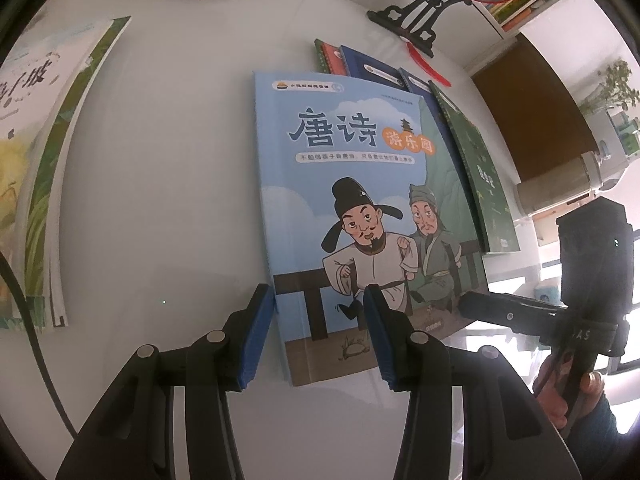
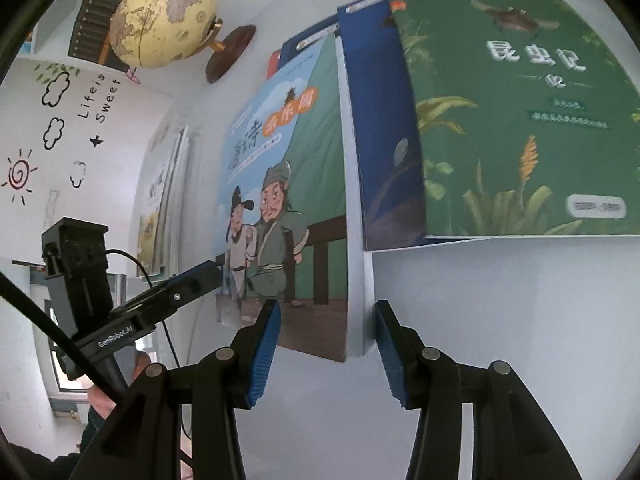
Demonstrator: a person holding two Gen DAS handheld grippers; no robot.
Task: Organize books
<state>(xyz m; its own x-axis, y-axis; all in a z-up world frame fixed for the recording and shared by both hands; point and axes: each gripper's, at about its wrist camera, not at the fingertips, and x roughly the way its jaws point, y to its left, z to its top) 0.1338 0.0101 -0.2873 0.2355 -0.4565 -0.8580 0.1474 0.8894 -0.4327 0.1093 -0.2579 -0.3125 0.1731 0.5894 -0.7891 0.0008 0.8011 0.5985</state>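
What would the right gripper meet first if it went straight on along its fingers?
Most likely the near right corner of the light blue poetry book: that corner already sits between the open fingers of the right gripper. Whether it is lifted off the white table there is unclear.

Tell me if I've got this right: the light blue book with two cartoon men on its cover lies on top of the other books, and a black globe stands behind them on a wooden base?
Almost. The globe is pale yellow with tan landmasses, not black; the right wrist view shows it on its wooden base. The rest holds: the light blue book with two cartoon men lies on top of the other books.
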